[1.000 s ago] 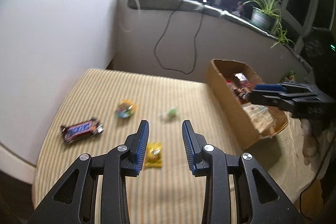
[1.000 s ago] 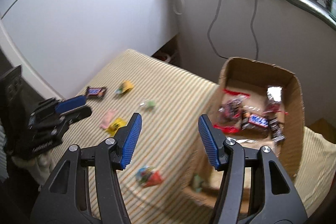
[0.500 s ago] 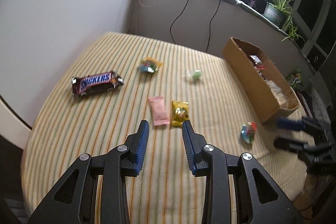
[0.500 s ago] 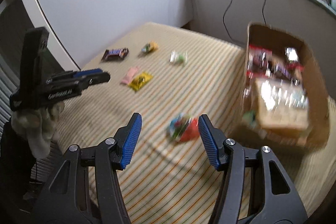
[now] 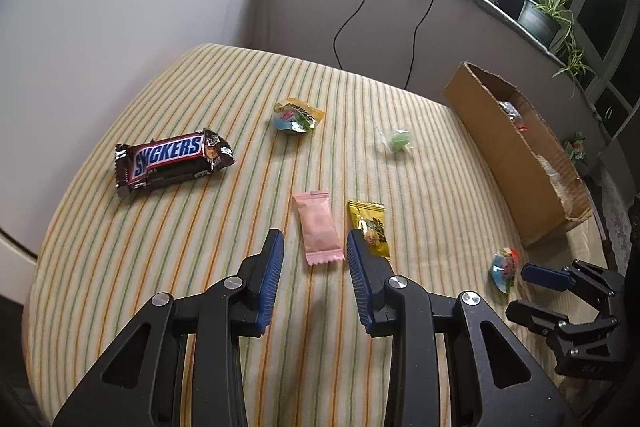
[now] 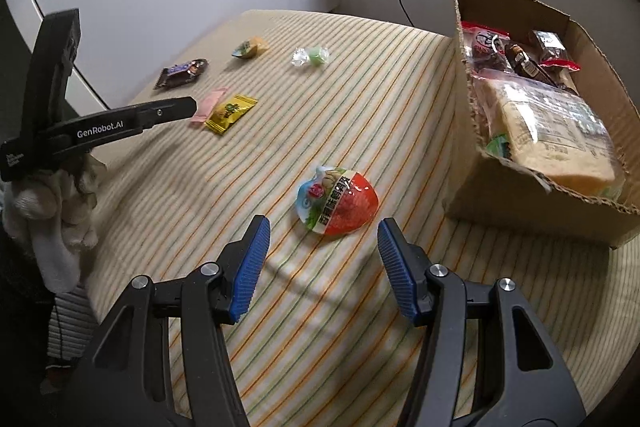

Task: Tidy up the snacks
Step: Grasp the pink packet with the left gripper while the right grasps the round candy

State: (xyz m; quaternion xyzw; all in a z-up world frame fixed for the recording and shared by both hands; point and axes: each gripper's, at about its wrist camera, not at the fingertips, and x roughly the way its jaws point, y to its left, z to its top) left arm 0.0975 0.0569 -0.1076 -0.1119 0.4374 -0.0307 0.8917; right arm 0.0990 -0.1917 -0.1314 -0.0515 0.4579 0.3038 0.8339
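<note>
On the striped surface (image 5: 168,247), six snacks lay loose; cardboard box (image 6: 500,187) sat at the right edge, already part-filled. Over the last second both grippers came down from a high view to just above the cloth, and each ended up lined up on a target. Left gripper (image 5: 315,247) was narrowly open, empty, with the pink sachet (image 5: 318,227) just ahead between its fingers and the yellow sachet (image 5: 370,225) partly behind the right finger. Right gripper (image 6: 323,237) was about half open, empty, with the red-and-green pouch (image 6: 338,205) just ahead of its fingers, near the box. Snickers bar (image 5: 172,157), yellow-blue packet (image 5: 298,115) and green wrapped candy (image 5: 396,141) stayed untouched farther back. My read: approach was done, grasp was next on both sides. Left opening looked tight against the pink sachet's width, and could clip the yellow one.
</note>
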